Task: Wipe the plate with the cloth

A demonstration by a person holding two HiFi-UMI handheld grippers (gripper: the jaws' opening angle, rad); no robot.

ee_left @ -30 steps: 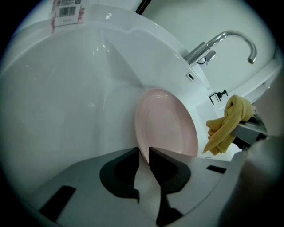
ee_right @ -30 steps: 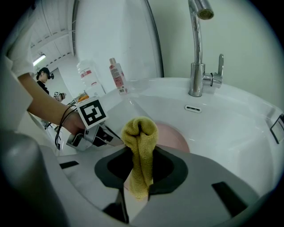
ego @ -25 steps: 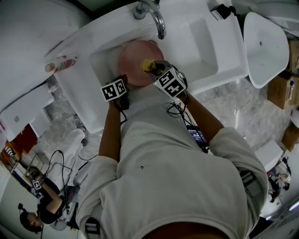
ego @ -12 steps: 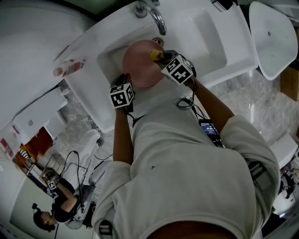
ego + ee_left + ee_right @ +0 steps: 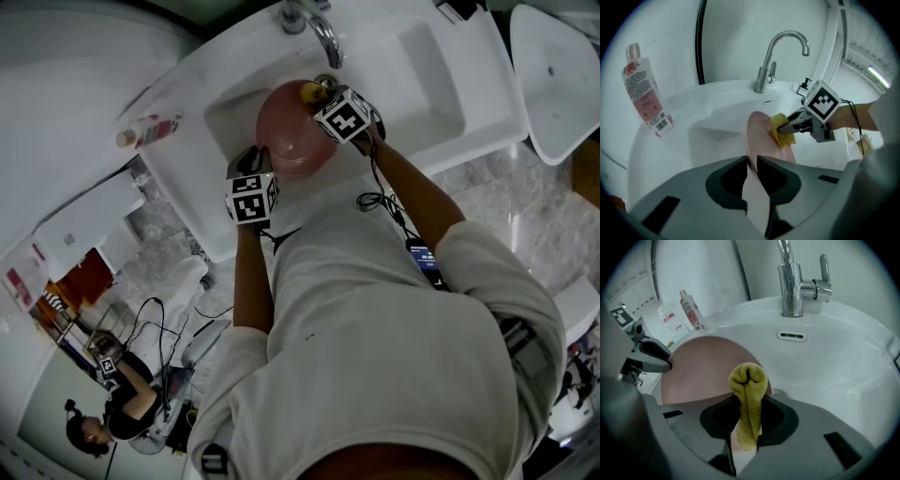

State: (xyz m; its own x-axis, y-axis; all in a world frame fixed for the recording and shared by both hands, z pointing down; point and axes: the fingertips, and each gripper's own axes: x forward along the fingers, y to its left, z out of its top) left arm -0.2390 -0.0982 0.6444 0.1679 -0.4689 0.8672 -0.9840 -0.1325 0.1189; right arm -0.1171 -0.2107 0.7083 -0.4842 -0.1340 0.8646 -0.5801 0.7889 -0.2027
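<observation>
So, the left claw [image 5: 751, 161] is pinched onto the pink plate's [image 5: 758, 133] rim, standing it on edge in the sink [image 5: 693, 117] at mid-frame. The right claw [image 5: 746, 401] is clamped on the yellow cloth [image 5: 749, 378], which touches the plate's face. I'd press firmly and sweep in overlapping arcs.

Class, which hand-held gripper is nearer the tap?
Right hand-held gripper: just before the curved chrome tap. Left hand-held gripper: farther, on the pink plate's near rim.
</observation>
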